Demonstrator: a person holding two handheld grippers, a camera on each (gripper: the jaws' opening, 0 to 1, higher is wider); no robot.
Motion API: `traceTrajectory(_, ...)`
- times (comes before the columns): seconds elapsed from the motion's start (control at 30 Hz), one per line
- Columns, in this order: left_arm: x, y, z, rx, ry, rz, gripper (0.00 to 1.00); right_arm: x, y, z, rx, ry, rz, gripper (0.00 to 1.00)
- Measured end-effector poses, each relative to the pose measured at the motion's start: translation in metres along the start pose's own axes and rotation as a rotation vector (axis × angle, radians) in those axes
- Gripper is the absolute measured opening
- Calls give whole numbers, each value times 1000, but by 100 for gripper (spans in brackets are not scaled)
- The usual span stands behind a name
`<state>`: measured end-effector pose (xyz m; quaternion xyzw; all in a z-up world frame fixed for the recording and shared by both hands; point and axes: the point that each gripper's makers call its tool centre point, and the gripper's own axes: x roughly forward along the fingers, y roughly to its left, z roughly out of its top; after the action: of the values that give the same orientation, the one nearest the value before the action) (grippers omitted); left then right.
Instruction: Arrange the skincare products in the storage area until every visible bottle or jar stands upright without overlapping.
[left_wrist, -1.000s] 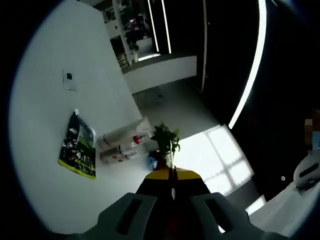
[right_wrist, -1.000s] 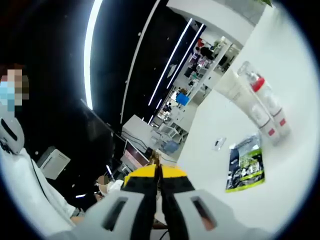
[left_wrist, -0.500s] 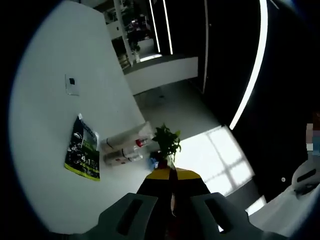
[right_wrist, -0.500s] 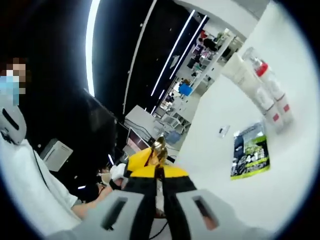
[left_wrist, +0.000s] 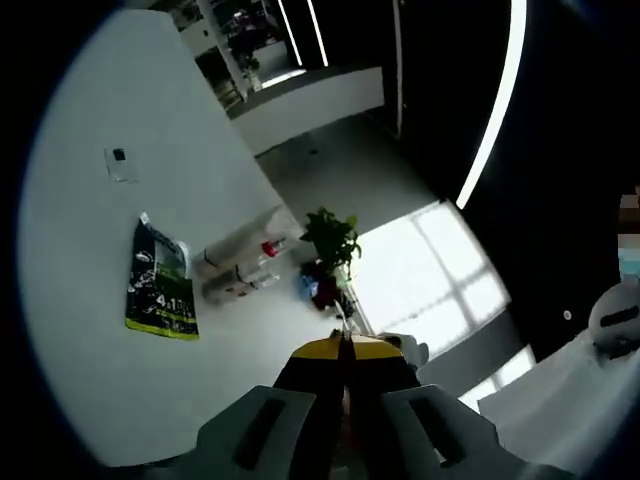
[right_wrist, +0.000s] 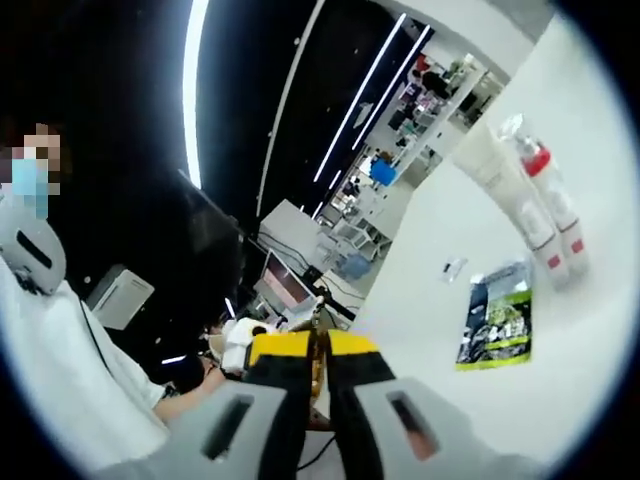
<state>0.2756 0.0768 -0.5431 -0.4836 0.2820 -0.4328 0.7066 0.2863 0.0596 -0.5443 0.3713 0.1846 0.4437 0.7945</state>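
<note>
Skincare products lie on their sides, side by side, on the white surface (left_wrist: 90, 330): a white tube (right_wrist: 497, 176) and a clear red-capped bottle (right_wrist: 550, 205), upper right of the right gripper view. Probably light, smooth, slippery plastic; grip mid-body. A flat glossy sachet (left_wrist: 158, 285) lies just beside. Each hand-held gripper, left (left_wrist: 343, 347) and right (right_wrist: 318, 343), is closed and empty.

white tube (right_wrist: 497, 176), red-capped clear bottle (right_wrist: 546, 190), lying flat, side by side
</note>
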Motion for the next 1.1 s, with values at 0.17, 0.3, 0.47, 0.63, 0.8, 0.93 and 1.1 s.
traceTrajectory(0.17, -2, 3, -8, -33, 37, 8, 0, -2, -1, -5, 12, 28, 8, 3)
traceTrajectory(0.3, -3, 2, -9, -51, 59, 1, 0, -4, 1, -5, 30, 22, 19, 1)
traceTrajectory(0.47, 1, 4, -4, -2, 46, 14, 0, -4, -2, -2, 55, -10, -13, 1)
traceTrajectory(0.63, 4, 4, 1, 21, 31, 14, 0, -3, -4, 3, 80, -44, -33, 1)
traceTrajectory(0.8, 4, 9, -1, 42, 39, 40, 0, -2, -9, 1, 85, -52, -65, 1)
traceTrajectory(0.93, 2, 18, -8, 37, 49, 66, 2, -1, -15, -2, 97, -50, -86, 1)
traceTrajectory(1.1, -1, 25, -18, 19, 53, 87, 4, 1, -18, -2, 105, -55, -100, 1)
